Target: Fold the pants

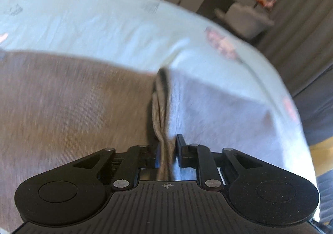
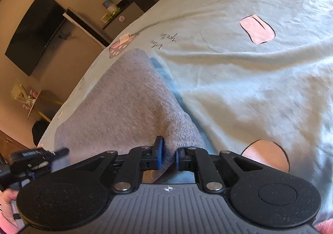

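We have the grey pants (image 2: 124, 104) lying on the bed (image 2: 239, 79), spread over its pale blue sheet with pink prints. Our left gripper (image 1: 167, 150) has its fingers clamped on a bunched edge of the fabric, and our right gripper (image 2: 168, 153) pinches another edge of the same garment. We judge the fold to be under way: cloth gathered and gripped at two points, but no finished, flattened stack shows yet. The sheet carries a short line of cursive script (image 2: 164, 41), too small for us to read.
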The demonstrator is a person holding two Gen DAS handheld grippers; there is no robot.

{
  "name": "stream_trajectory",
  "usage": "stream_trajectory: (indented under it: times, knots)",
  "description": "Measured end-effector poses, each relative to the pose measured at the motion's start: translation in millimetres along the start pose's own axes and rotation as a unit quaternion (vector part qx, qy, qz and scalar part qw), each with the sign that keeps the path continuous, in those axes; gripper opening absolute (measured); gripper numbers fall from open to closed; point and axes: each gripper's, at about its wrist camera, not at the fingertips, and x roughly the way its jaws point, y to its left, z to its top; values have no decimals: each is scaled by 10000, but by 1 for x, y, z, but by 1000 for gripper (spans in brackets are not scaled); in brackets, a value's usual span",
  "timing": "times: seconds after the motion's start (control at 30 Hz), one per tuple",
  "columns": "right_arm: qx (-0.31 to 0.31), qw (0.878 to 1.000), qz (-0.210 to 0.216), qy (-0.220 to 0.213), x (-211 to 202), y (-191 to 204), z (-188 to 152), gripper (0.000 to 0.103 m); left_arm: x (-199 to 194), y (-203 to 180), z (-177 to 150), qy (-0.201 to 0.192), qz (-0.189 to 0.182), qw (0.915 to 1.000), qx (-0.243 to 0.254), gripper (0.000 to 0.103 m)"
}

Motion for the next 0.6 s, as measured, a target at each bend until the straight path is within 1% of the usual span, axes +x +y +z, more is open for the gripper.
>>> stream_trajectory:
  times: [0.03,0.1,0.17,0.27,0.33,0.37,0.43,0.5,0.6]
  knots:
    - [-16,10000,7,10,-1,0,1,10,-1,2,-3,-8,15,10000,14,24]
    - [-53,10000,18,23,-3,-1,2,11,-5,3,-7,1,12,10000,71,24]
    - [-62,10000,24,-2,-3,-2,2,11,-9,3,-7,12,55,9999,122,28]
    - [-98,9999,17,-69,-2,-1,-1,11,-15,3,-9,18,65,9999,88,34]
    - [-95,9999,26,-77,-2,-1,-1,11,-19,4,-16,41,-8,10000,34,37]
    - [-87,9999,37,-76,-2,-1,-1,11,-22,6,-21,84,-85,9999,9,40]
    - [-68,9999,59,-84,-4,-2,-3,11,-23,10,-30,195,-264,9994,-131,42]
    - [-72,9999,74,-104,-4,-3,-4,11,-25,19,-43,365,-664,9961,-443,43]
    - [-38,9999,89,-118,-5,-3,-5,11,-22,34,-56,425,-930,9912,-838,41]
